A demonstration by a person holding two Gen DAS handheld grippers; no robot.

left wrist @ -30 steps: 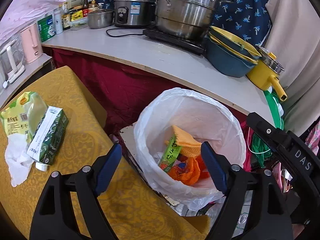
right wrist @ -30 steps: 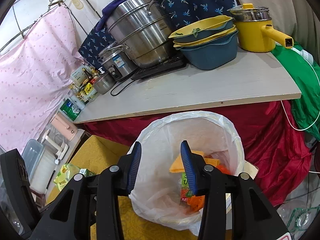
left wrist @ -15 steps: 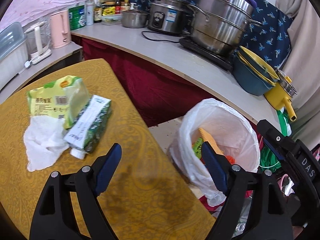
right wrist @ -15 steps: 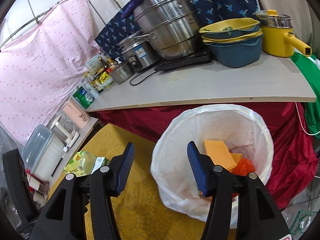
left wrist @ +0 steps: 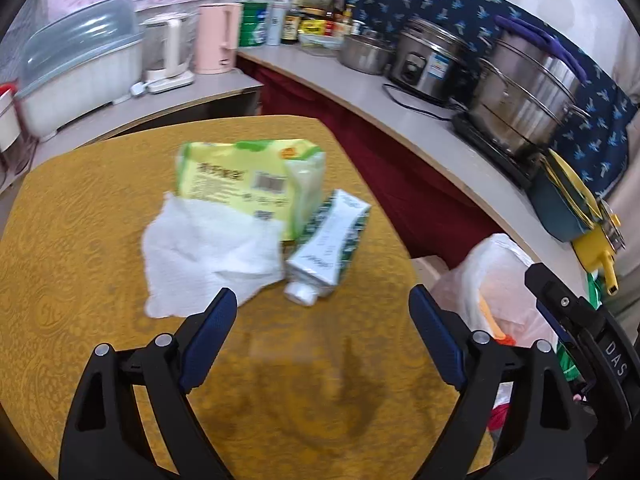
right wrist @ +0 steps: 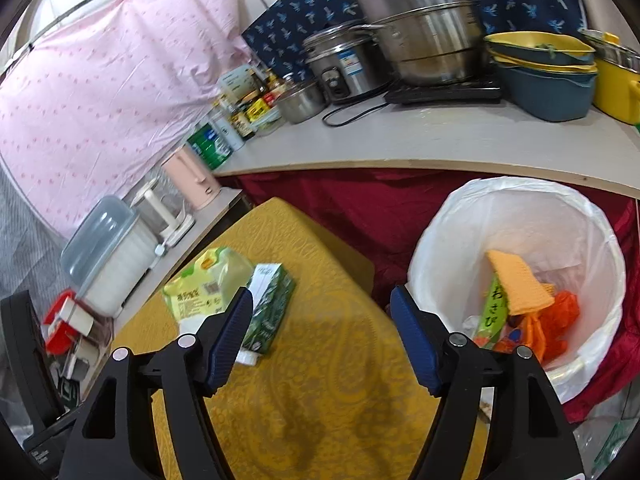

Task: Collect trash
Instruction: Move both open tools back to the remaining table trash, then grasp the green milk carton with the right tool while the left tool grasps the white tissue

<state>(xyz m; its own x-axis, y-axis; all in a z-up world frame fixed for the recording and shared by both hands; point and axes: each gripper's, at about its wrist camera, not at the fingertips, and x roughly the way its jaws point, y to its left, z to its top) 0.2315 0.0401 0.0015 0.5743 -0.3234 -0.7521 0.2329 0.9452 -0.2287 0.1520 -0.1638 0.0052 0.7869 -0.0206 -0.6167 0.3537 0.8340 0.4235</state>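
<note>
Kitchen corner, pink curtain behind; low worktop (left wrist: 80,208) under a yellow patterned cloth, grey counter (right wrist: 440,136) running along the wall beyond. On the worktop, grouped near the middle: crumpled white tissue (left wrist: 208,248), lying partly over the near edge of a yellow-green plastic packet (left wrist: 240,176); green-and-white carton (left wrist: 332,240) with a white cap, on its side, touching the packet's right edge. Beside the worktop on the right: bin lined with a white plastic bag (right wrist: 592,216), holding an orange cloth (right wrist: 516,280), a green wrapper (right wrist: 494,312) and orange plastic scraps (right wrist: 560,320). Left claw (left wrist: 322,312): released, jaws wide apart, empty, hovering over bare cloth just short of the tissue and the carton's cap. Right claw (right wrist: 322,312): released, jaws wide apart, empty, above the worktop's edge between the carton and the bin. On the counter: large steel steamer pot (right wrist: 424,40), rice cooker (right wrist: 340,68), small steel bowl (right wrist: 302,102), stacked blue and yellow basins (right wrist: 544,76), yellow pan (right wrist: 616,92), bottles and jars (right wrist: 248,108). On a lower shelf at left: pink kettle (left wrist: 218,38), white appliance (left wrist: 166,52), clear-lidded box (left wrist: 76,60).
</note>
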